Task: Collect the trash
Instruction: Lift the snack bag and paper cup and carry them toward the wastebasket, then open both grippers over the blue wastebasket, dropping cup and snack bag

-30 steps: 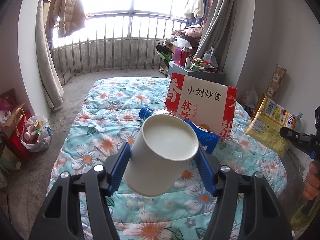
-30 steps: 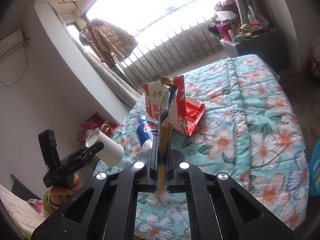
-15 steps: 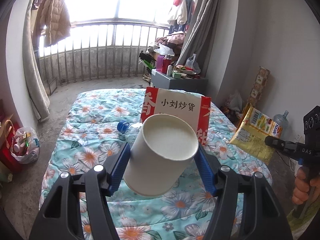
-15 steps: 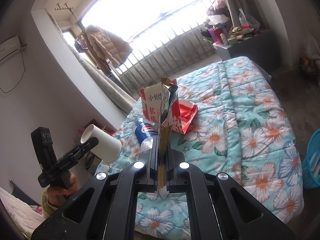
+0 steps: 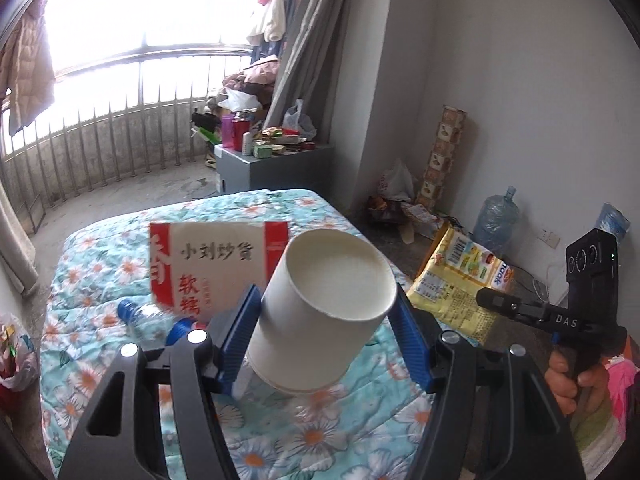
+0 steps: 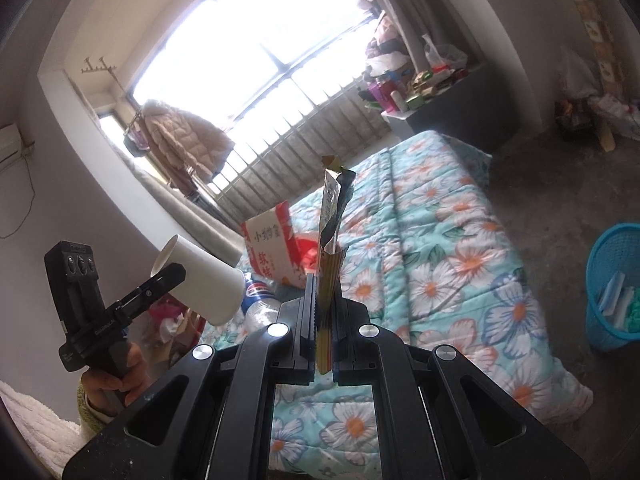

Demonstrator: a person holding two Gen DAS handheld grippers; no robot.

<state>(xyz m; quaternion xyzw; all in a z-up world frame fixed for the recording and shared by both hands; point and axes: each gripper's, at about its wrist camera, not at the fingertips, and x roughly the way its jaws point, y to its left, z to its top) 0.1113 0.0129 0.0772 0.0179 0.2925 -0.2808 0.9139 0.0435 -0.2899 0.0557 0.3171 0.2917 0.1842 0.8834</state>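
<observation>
The left claw point(image 5: 326, 320) is clamped on a white paper cup point(image 5: 320, 312) held above the bed point(image 6: 460, 280), while the right claw point(image 6: 324, 316) is pinched together on a flat yellow snack wrapper point(image 6: 330, 240), its long axis standing forward. The blue wastebasket point(image 6: 616, 288) stands on the floor off the bed's edge, to the right claw's right and nearer to it, with open floor between. A red-and-white box point(image 5: 216, 264) and a plastic bottle point(image 5: 148, 316) remain on the bed.
</observation>
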